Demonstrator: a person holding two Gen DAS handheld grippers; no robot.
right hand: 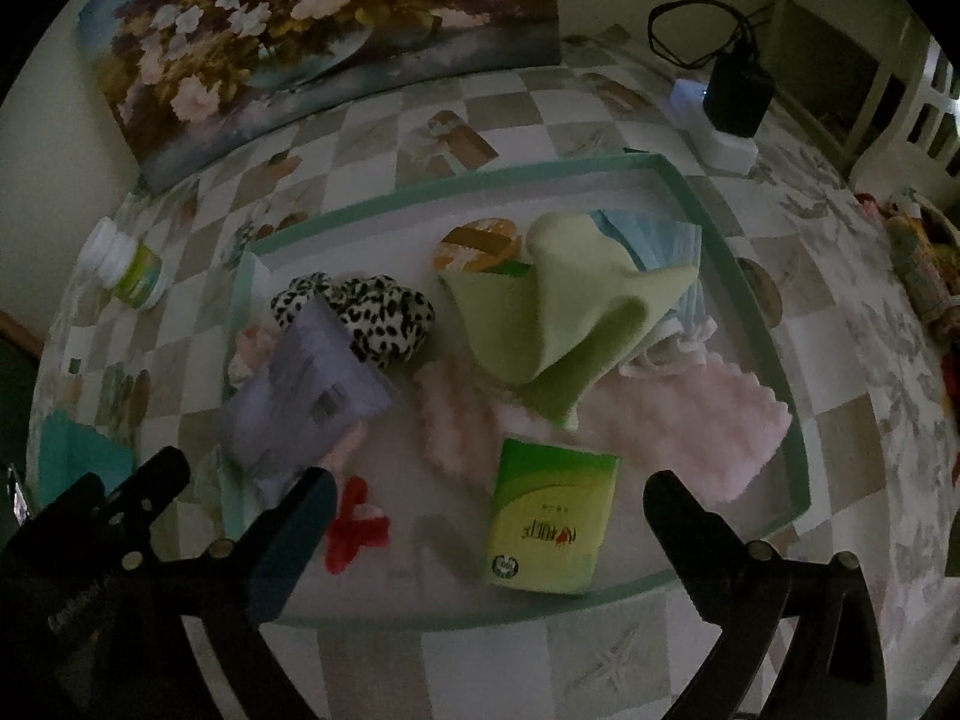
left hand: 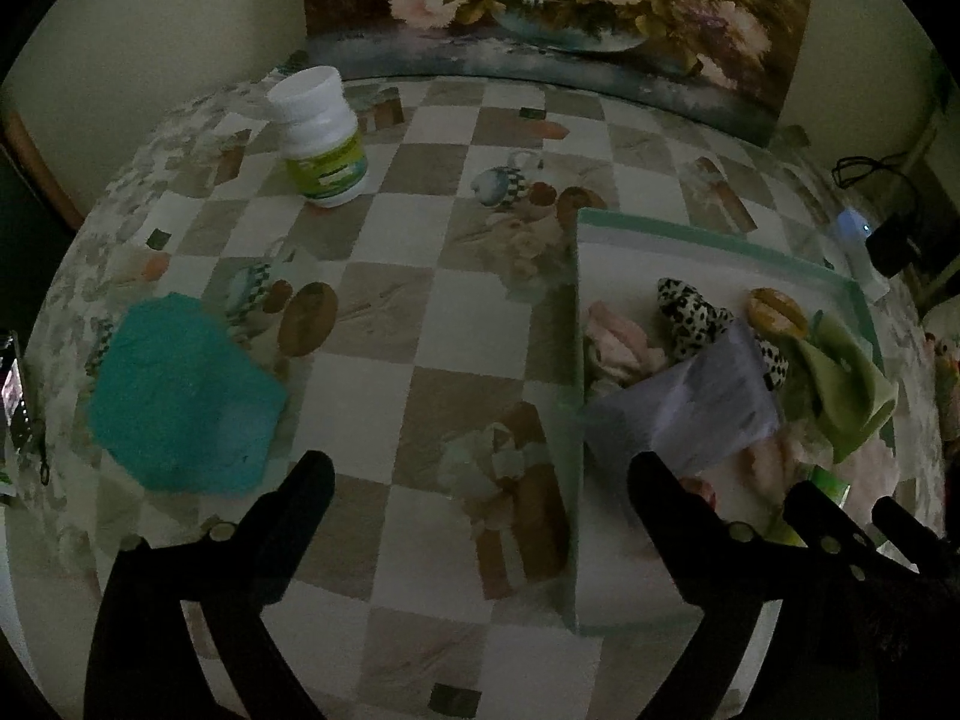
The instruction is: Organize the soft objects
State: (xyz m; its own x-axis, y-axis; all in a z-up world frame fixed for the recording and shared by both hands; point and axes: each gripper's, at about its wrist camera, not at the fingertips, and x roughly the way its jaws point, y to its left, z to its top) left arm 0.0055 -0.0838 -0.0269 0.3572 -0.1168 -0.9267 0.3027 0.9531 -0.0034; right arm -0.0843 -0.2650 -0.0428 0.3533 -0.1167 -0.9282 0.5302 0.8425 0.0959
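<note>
A shallow white tray with a teal rim (right hand: 480, 620) holds soft items: a green tissue pack (right hand: 549, 522), a lime cloth (right hand: 564, 312), a pink fluffy cloth (right hand: 690, 420), a leopard-print scrunchie (right hand: 372, 312), a lavender packet (right hand: 306, 390), a blue mask (right hand: 654, 240) and a red clip (right hand: 354, 528). My right gripper (right hand: 492, 486) is open above the tray's near side, the tissue pack lying between its fingers untouched. My left gripper (left hand: 480, 474) is open over the tray's left wall (left hand: 570, 420), holding nothing. A teal cloth (left hand: 180, 396) lies on the table to its left.
A white pill bottle (left hand: 321, 138) stands at the back left on the checkered tablecloth (left hand: 390, 360). A flower painting (left hand: 540, 0) leans against the wall behind. A black charger on a white power strip (right hand: 729, 102) sits at the back right. A round yellow item (right hand: 477, 243) lies in the tray.
</note>
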